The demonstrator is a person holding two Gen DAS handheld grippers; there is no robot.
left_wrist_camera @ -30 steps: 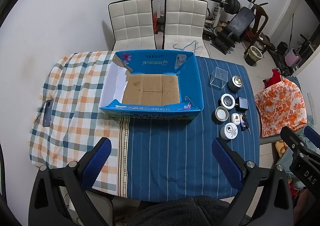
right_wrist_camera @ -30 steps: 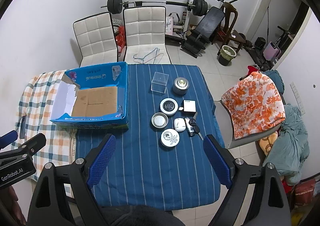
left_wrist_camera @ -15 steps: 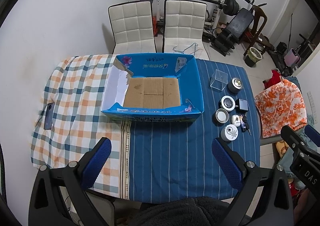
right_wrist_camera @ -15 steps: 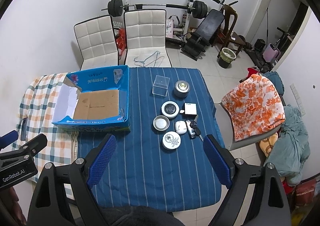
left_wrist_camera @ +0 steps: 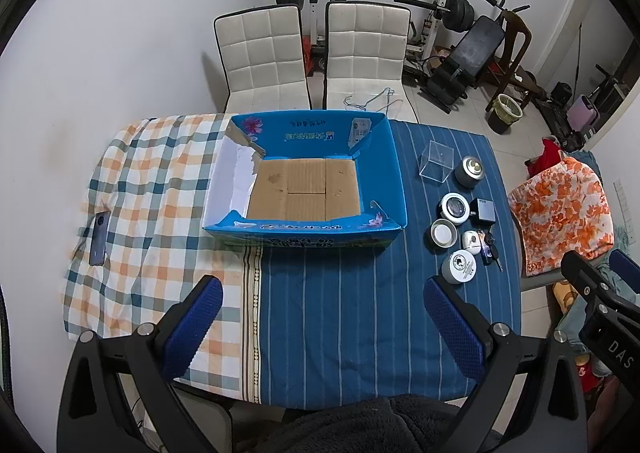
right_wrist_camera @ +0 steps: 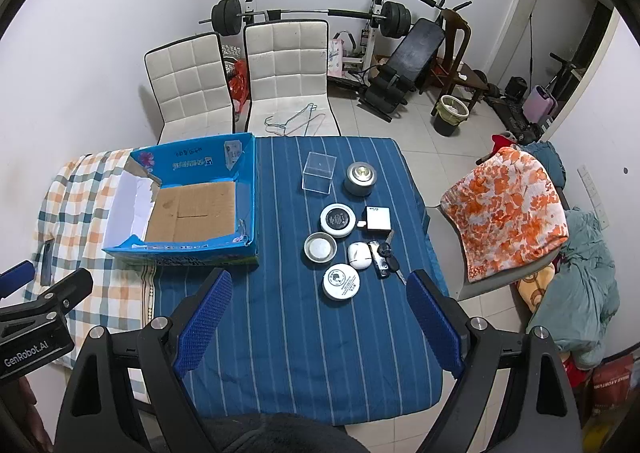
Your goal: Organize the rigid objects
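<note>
Your left gripper (left_wrist_camera: 322, 317) and right gripper (right_wrist_camera: 318, 317) both gape, holding nothing. Small tins (right_wrist_camera: 337, 219), clear cube (right_wrist_camera: 318, 172), keys (right_wrist_camera: 385, 257) cluster right of blue box (right_wrist_camera: 180, 205); labels unreadable.

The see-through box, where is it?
In the right wrist view the see-through box sits on the blue striped cloth, between the blue carton and the silver tin.

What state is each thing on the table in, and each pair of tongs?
Blue box: open, nothing inside.
Clear cube: upright, nothing visible inside.
Round metal tin: lid on.
Black-topped jar: closed.
Shallow metal dish: uncovered.
White round tin: closed.
White earbud case: shut.
Left tongs: open, holding nothing.
Right tongs: open, holding nothing.
</note>
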